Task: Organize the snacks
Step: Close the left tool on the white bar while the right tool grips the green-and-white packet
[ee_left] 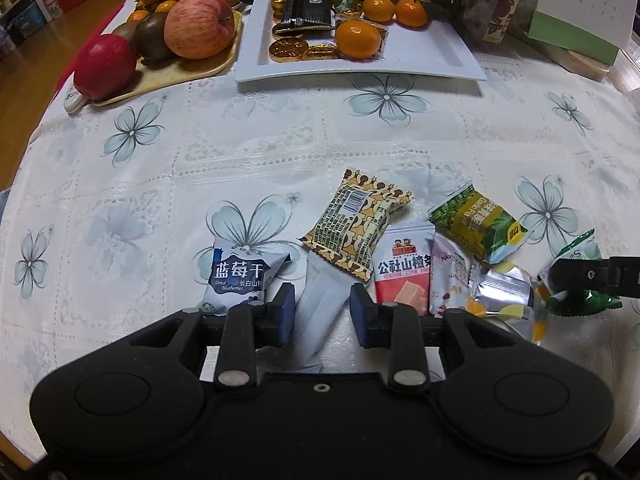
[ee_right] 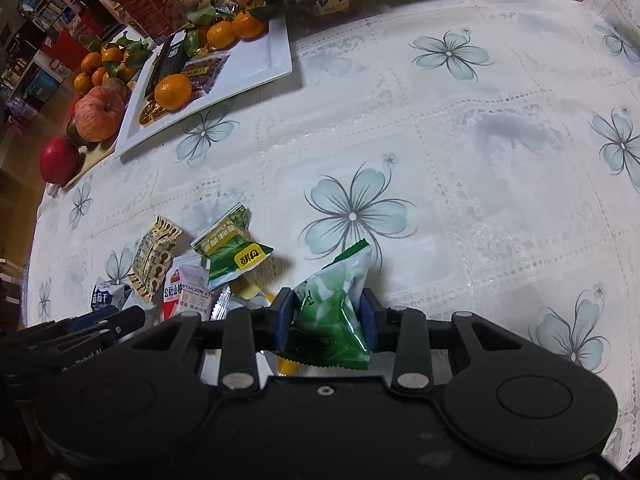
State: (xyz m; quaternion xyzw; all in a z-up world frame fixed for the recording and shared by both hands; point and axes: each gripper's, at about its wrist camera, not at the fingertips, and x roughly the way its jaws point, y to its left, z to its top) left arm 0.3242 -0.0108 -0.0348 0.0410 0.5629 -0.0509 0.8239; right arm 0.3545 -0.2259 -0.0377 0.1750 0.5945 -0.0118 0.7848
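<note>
Several small snack packets lie in a heap on the flowered tablecloth. My left gripper (ee_left: 322, 306) points down over a white packet (ee_left: 320, 304), which lies between its blue pads; the pads stand just off it, so it is open. Beside it are a blueberry packet (ee_left: 240, 276), a brown patterned packet (ee_left: 356, 224), a red hawthorn packet (ee_left: 404, 276) and a green-yellow packet (ee_left: 476, 224). My right gripper (ee_right: 326, 314) is shut on a green packet (ee_right: 332, 312), its pads pressing both sides; it also shows at the right edge of the left wrist view.
A white rectangular tray (ee_left: 420, 60) at the back holds mandarins, gold coins and a black packet. Left of it a yellow plate (ee_left: 180, 76) carries apples and other fruit. Jars and boxes line the far edge. Bare tablecloth (ee_right: 480, 160) stretches to the right.
</note>
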